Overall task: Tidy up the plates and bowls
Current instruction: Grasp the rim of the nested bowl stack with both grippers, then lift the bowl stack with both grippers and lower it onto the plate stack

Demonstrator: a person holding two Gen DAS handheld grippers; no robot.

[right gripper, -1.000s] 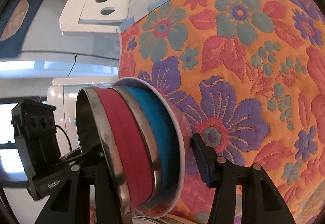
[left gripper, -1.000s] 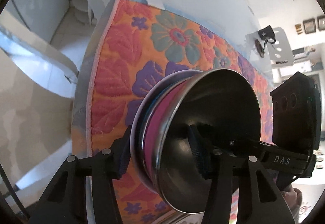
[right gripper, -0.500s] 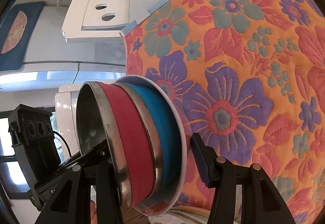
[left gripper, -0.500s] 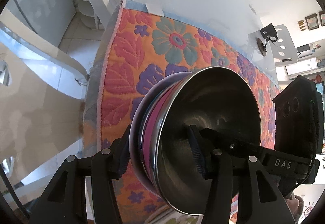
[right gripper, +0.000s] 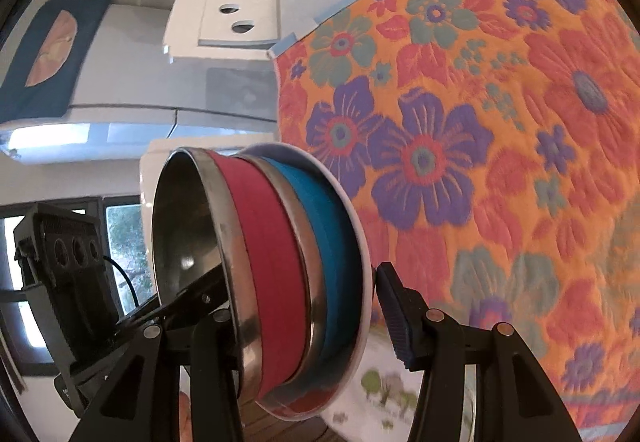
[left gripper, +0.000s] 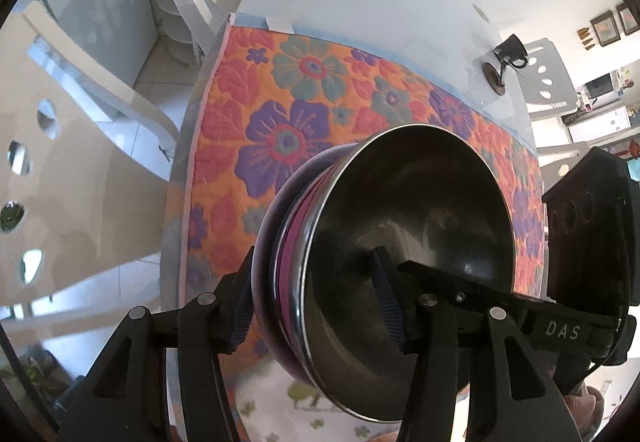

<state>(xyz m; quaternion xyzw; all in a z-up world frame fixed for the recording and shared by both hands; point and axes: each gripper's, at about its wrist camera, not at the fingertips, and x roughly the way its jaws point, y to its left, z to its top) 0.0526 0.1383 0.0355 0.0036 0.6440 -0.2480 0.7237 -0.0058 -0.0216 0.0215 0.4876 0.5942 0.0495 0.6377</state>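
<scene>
My left tongs [left gripper: 316,306] and my right tongs [right gripper: 302,316] each clamped on the tilted stack of red-banded steel bowl [right gripper: 264,250], blue-banded steel bowl [right gripper: 334,242] and white plate [right gripper: 362,238], held above the counter's orange floral quilted mat [right gripper: 500,129], near its left edge.

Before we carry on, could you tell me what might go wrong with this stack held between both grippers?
1. The red bowl, blue bowl and white plate are nested loosely, so they may slide apart.
2. The left gripper and right gripper each clamp one edge; uneven movement could tip the stack onto the floral cloth.
</scene>
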